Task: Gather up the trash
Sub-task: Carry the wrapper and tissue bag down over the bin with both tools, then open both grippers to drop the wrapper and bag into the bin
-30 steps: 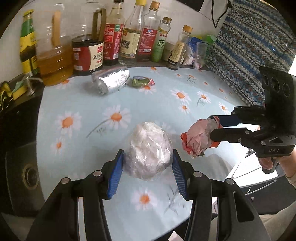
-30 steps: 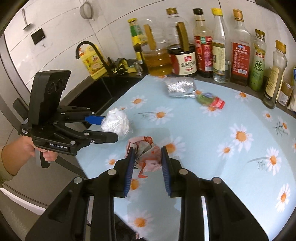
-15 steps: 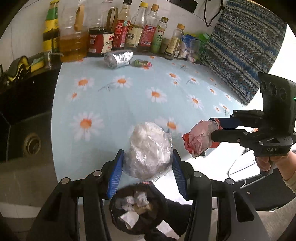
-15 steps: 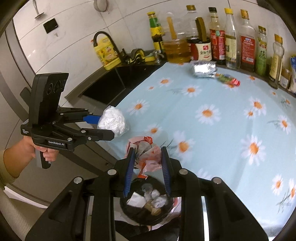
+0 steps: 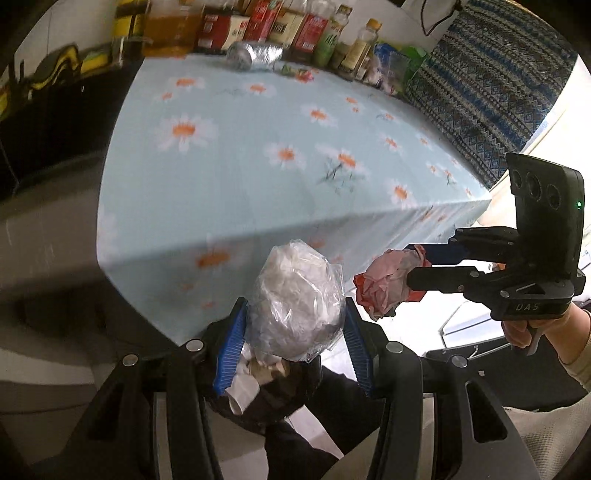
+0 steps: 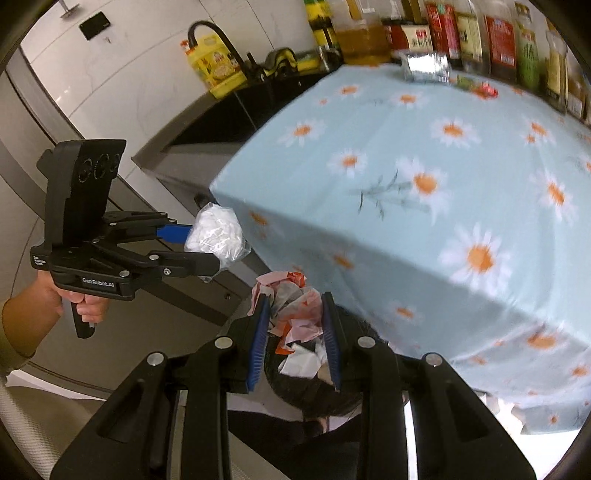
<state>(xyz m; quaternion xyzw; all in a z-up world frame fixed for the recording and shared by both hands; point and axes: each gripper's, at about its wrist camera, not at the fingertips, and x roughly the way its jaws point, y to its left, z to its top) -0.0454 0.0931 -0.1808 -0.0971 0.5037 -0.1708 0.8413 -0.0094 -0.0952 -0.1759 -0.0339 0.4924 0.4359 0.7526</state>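
My left gripper [image 5: 293, 328] is shut on a clear plastic bag of white tissue [image 5: 297, 306], held off the table's front edge, above a black trash bin [image 5: 273, 398] holding scraps. It also shows in the right wrist view [image 6: 216, 236]. My right gripper [image 6: 295, 325] is shut on a crumpled pink and red wrapper [image 6: 291, 310], above the same bin [image 6: 317, 384]. That wrapper also shows in the left wrist view [image 5: 384, 284]. A crumpled foil ball [image 5: 255, 55] and a small candy wrapper [image 5: 299, 72] lie at the table's far side.
The table has a light blue daisy cloth [image 5: 258, 155] that hangs over the front edge. Several sauce and oil bottles [image 6: 461, 33] line the back. A dark sink with a black tap [image 6: 221, 37] is to the left. A patterned cloth [image 5: 491, 81] hangs at the right.
Both grippers have pulled back off the table and lowered, each still holding its trash. The bin has come into view below them and now sits close under both loads.
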